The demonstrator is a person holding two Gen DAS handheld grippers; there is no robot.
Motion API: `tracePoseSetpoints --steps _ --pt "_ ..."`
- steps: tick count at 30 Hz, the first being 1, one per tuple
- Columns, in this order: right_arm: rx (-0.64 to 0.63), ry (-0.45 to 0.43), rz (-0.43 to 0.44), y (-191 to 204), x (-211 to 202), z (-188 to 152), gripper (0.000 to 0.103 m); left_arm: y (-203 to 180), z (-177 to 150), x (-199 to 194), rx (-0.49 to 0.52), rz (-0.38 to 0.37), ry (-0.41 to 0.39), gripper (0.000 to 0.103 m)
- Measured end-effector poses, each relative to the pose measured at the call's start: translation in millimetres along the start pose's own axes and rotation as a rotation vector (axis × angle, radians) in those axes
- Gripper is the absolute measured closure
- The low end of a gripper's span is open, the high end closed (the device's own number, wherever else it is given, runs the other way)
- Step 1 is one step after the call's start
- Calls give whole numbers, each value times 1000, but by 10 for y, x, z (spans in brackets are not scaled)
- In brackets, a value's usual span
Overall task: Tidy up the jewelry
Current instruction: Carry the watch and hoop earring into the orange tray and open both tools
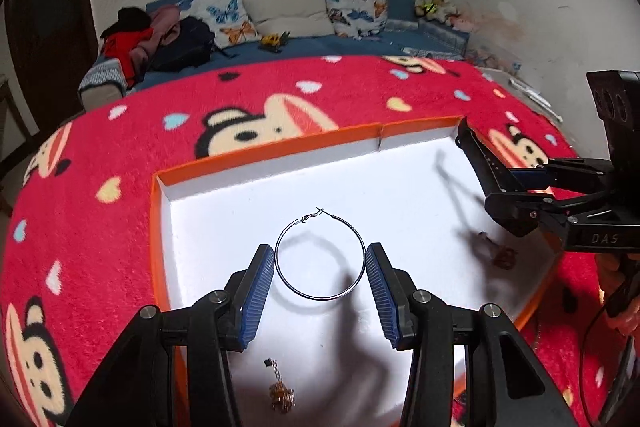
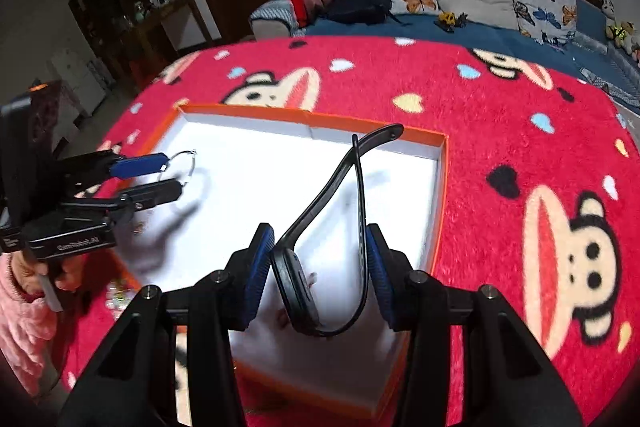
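Both grippers angle downward over the orange-rimmed box point(image 1: 276, 151), which sits on a red fleece blanket point(image 1: 100, 147) printed with monkey faces. The left gripper point(image 1: 320, 259) is clamped on a thin silver hoop earring point(image 1: 320, 254), its blue pads point(image 1: 256, 291) pressing the hoop's two sides, the clasp pointing toward the box's far wall. The right gripper point(image 2: 320, 247) is clamped on a black wristwatch point(image 2: 304, 283), one pad against the watch body, the other against the strap point(image 2: 362, 195), whose two ends rise and cross above the box's white floor.

Only the left wrist view shows what lies loose in the box: a small gold chain pendant point(image 1: 282, 393) on the floor near its near edge, below the left gripper, and a small dark reddish piece point(image 1: 505, 257) toward the box's right side, under the right gripper. Only the right wrist view shows the person's hand point(image 2: 36, 273) in a pink fuzzy sleeve point(image 2: 20, 319) gripping the left gripper's handle, beside the box's left wall.
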State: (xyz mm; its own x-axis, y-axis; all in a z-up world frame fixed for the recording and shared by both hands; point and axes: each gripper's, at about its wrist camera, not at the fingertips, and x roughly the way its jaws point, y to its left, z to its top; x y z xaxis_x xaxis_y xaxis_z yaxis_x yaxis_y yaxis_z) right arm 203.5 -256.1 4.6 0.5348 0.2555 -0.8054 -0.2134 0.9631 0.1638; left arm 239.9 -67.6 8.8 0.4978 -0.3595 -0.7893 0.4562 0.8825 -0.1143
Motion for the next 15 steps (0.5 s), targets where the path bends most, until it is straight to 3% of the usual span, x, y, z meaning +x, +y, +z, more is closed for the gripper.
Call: tracePoseSetpoints --steps 11,15 --pt "-17 28 -34 -61 124 4 50 15 -35 215 -5 17 28 51" --pt "-32 32 -41 -37 145 14 46 10 -28 215 -14 14 28 45"
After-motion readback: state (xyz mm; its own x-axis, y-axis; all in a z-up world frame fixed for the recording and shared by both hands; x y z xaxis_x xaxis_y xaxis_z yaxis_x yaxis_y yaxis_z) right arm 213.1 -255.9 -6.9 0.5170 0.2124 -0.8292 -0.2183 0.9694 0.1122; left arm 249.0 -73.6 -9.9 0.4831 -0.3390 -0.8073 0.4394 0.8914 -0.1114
